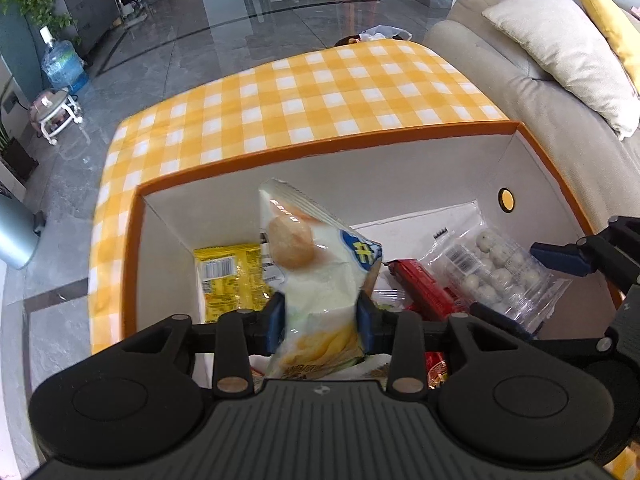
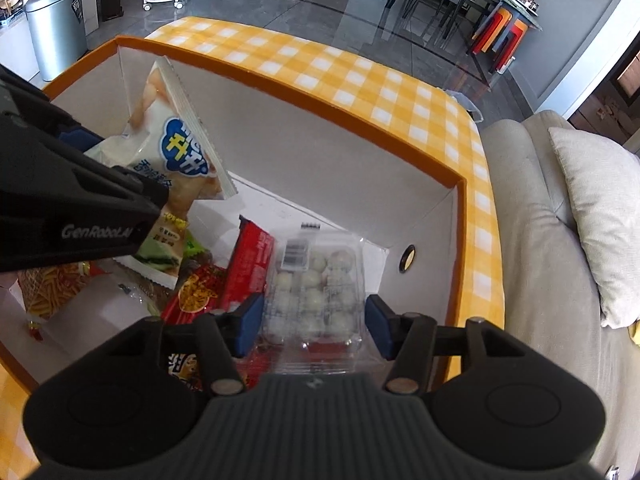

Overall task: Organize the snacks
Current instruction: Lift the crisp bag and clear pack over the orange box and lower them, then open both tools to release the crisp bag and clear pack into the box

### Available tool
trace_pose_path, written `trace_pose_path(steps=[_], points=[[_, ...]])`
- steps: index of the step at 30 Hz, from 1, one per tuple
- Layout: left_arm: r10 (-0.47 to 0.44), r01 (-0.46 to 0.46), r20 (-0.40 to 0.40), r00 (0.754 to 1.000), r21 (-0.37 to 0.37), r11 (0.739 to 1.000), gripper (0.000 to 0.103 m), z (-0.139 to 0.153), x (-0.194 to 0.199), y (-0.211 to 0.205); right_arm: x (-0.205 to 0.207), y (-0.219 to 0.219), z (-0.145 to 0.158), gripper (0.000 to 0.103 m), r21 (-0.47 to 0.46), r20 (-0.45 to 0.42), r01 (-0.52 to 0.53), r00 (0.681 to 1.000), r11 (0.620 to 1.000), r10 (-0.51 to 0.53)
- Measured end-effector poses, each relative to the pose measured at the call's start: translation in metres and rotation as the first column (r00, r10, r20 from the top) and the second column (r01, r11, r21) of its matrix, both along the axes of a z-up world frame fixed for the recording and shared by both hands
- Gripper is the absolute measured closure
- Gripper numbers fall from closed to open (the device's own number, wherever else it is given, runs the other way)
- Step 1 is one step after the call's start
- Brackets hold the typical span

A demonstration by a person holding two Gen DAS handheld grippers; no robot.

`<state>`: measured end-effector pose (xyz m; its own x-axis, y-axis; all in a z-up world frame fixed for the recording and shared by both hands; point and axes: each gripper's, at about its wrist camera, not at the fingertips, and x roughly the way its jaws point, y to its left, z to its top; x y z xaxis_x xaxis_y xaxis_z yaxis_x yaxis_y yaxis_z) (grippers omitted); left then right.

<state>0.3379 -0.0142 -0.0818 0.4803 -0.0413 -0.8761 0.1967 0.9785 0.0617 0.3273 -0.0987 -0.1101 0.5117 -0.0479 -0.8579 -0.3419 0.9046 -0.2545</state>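
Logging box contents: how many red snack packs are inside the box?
2 visible: a long red bar pack left of the clear tray of white balls, and a red-and-gold pack further left. More may lie hidden beneath.

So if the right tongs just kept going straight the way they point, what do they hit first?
Most likely the clear pack of white balls, lying in the orange-rimmed box directly between the open right tongs; depth is hard to judge.
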Motion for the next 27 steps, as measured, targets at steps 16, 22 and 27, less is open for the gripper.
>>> trace_pose_path(steps=[16,22,27], points=[[0.053,-0.044,0.235,0.971,-0.043,0.998,0.014,0.068,-0.061,0.014,-0.044,-0.019,0.069,0.031,0.167,0.160,0.054,0.984,0.984,-0.081],[0.062,-0.012,0.372,0.926,-0.135,0.991,0.014,0.094,-0.109,0.029,-0.080,-0.029,0.101,0.030,0.261,0.233,0.108,0.957,0.959,-0.171],[0.046,-0.014,0.430,0.902,-0.077,0.997,0.016,0.113,-0.140,0.028,-0.115,-0.028,0.127,0.024,0.306,0.292,0.077,0.941,0.949,-0.171]])
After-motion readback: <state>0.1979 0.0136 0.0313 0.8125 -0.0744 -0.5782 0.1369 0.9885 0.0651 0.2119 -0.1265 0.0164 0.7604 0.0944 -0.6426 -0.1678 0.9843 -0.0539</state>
